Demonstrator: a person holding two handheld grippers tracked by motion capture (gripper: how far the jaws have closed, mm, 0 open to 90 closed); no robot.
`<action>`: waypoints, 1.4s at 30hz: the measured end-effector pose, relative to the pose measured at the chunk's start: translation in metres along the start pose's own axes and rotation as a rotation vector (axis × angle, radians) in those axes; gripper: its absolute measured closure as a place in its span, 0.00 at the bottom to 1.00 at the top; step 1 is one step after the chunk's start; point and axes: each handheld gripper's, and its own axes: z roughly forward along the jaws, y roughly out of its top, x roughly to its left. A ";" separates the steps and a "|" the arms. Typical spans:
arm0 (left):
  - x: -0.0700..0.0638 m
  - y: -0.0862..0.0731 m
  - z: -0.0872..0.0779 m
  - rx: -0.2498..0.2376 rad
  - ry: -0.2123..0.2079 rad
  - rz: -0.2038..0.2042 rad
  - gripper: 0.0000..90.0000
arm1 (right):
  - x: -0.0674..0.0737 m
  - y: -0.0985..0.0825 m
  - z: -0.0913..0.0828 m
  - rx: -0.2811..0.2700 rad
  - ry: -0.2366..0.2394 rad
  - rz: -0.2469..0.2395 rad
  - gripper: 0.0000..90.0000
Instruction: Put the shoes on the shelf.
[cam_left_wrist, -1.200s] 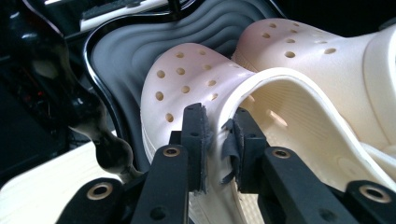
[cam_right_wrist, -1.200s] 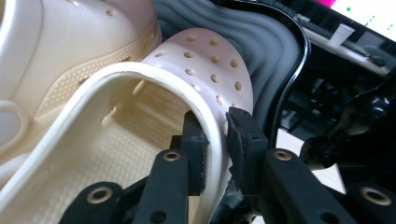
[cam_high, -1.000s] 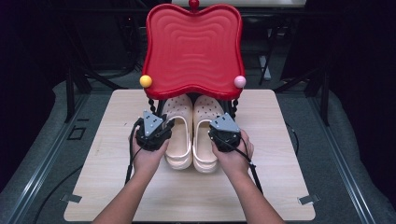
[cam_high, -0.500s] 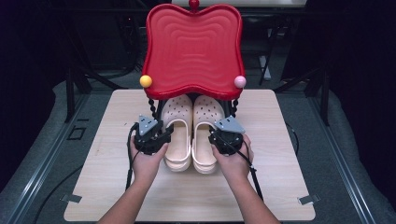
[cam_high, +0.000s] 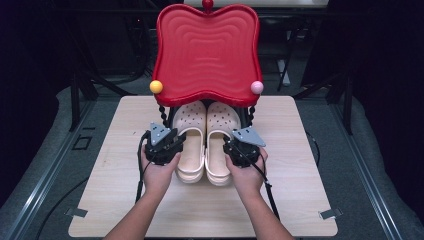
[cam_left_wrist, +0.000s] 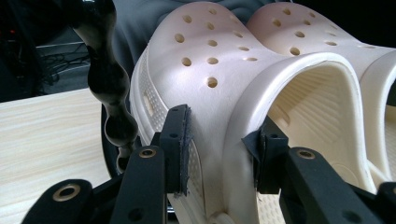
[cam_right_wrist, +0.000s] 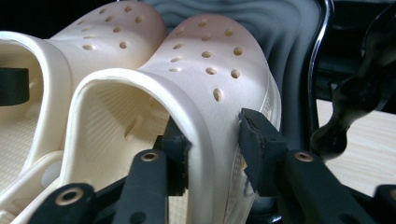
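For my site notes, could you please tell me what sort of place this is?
Probably a lab or studio set up for recording: a small wooden table on a dark floor, black stands around it, and a red shelf over clogs.

clogs (cam_high: 205, 145): matt cream foam, perforated | tray (cam_high: 207, 50): glossy red plastic | table (cam_high: 125, 200): pale wood-grain

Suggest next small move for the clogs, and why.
Probably slide both clogs back, keeping low: the left hand-held gripper and right hand-held gripper have just closed on the outer walls of the left clog and right clog, whose toes sit under the red seat.
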 end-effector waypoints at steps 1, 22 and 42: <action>0.000 0.001 0.000 -0.010 -0.005 0.000 0.71 | 0.000 0.000 0.000 -0.007 -0.003 -0.001 0.72; 0.008 0.019 0.028 -0.061 0.029 0.015 0.71 | -0.008 0.016 0.026 -0.068 -0.068 -0.031 0.72; 0.001 0.020 0.018 -0.052 0.034 0.023 0.57 | -0.011 0.016 0.020 -0.036 -0.027 -0.061 0.57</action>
